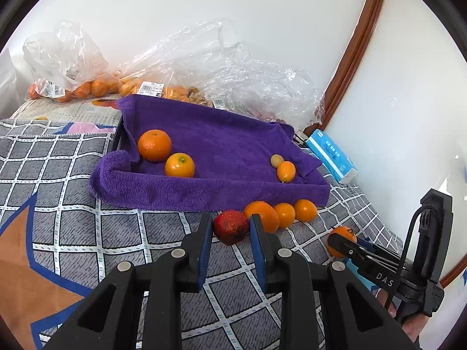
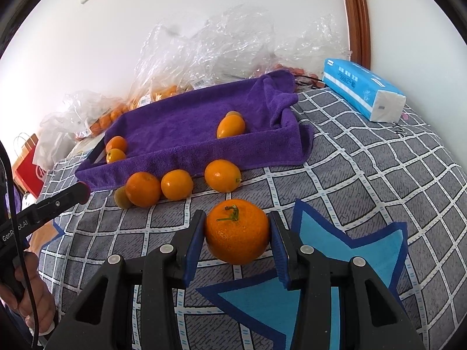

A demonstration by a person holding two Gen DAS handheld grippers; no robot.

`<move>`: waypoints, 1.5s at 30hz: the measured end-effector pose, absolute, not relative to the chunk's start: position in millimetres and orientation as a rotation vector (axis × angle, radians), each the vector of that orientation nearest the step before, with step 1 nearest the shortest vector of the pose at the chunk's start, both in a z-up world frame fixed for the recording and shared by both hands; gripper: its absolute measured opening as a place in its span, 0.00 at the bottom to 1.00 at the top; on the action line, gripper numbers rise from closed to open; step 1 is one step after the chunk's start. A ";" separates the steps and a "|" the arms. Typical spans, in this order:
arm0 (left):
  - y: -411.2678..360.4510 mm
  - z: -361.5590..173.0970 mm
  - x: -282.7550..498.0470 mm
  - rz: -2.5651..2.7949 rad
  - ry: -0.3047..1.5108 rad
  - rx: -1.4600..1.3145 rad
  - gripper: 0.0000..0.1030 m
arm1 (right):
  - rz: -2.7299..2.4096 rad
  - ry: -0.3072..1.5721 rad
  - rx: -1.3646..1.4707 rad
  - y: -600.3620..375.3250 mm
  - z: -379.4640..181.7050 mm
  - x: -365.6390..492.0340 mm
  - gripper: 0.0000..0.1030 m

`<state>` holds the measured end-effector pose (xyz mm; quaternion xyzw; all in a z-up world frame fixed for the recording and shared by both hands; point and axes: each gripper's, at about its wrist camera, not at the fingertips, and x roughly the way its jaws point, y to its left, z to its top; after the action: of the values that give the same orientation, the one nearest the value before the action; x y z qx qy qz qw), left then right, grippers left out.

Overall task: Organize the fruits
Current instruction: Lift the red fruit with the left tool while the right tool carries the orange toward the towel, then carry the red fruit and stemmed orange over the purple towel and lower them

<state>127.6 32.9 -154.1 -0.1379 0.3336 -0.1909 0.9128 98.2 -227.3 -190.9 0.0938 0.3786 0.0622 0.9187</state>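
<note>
Pinching a stemmed mandarin (image 2: 237, 234) low over the quilt, right gripper (image 2: 237, 233) has the purple tray (image 2: 204, 148) straight ahead w/ loose fruit between; left gripper (image 1: 231, 227) clamps a red fruit (image 1: 230, 227), sits nearer tray.

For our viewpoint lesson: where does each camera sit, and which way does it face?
Left wrist: on the left gripper, clamping a red fruit, facing the purple tray and wall; the right gripper shows at right.
Right wrist: on the right gripper, clamping a mandarin, facing the tray; a hand shows at left.
Shared: tray, loose oranges, tissue pack.
</note>
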 end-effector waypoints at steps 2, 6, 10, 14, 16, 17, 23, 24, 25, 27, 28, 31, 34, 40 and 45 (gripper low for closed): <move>33.7 -153.0 126.5 -0.392 0.679 -0.287 0.24 | 0.128 0.777 0.191 -226.9 -190.8 97.9 0.42; 35.6 -150.1 125.0 -0.391 0.664 -0.296 0.24 | 0.136 0.769 0.198 -228.2 -189.7 96.9 0.42; 37.8 -146.2 120.9 -0.394 0.639 -0.295 0.24 | 0.130 0.760 0.212 -231.0 -188.3 95.6 0.42; 39.1 -144.0 121.5 -0.373 0.634 -0.283 0.24 | 0.096 0.760 0.209 -232.1 -187.3 94.7 0.42; 41.1 -140.6 120.9 -0.379 0.629 -0.290 0.24 | 0.096 0.766 0.199 -230.3 -186.5 95.1 0.42; 41.4 -138.6 120.6 -0.375 0.630 -0.287 0.24 | 0.096 0.770 0.187 -228.3 -185.7 95.6 0.42; 48.7 -119.6 117.2 -0.368 0.628 -0.286 0.24 | 0.141 0.757 0.160 -216.4 -169.3 99.3 0.42; 50.6 -114.9 117.2 -0.363 0.627 -0.286 0.24 | 0.146 0.751 0.159 -214.7 -165.8 100.6 0.42; 51.6 -111.7 117.1 -0.359 0.622 -0.282 0.24 | 0.146 0.745 0.161 -212.9 -162.6 102.5 0.42; 54.5 -104.8 117.0 -0.346 0.613 -0.268 0.24 | 0.156 0.741 0.162 -209.2 -159.3 106.2 0.42; 56.5 -101.6 117.5 -0.340 0.611 -0.264 0.24 | 0.162 0.737 0.161 -207.2 -157.8 108.0 0.42; 63.9 -92.7 121.0 -0.330 0.604 -0.272 0.24 | 0.174 0.728 0.148 -201.2 -154.1 113.0 0.42; 68.6 -83.7 126.2 -0.304 0.587 -0.270 0.24 | 0.177 0.718 0.147 -198.5 -149.8 121.4 0.42; 71.9 -64.6 141.0 -0.294 0.544 -0.266 0.24 | 0.171 0.682 0.146 -195.8 -134.7 141.1 0.42; 70.4 -61.9 160.7 -0.264 0.533 -0.248 0.24 | 0.167 0.663 0.153 -193.6 -125.4 159.6 0.42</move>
<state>160.7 70.4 -61.9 -0.1217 0.2617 -0.1299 0.9486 159.6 -193.6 -125.4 0.0751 0.3249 0.0817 0.9392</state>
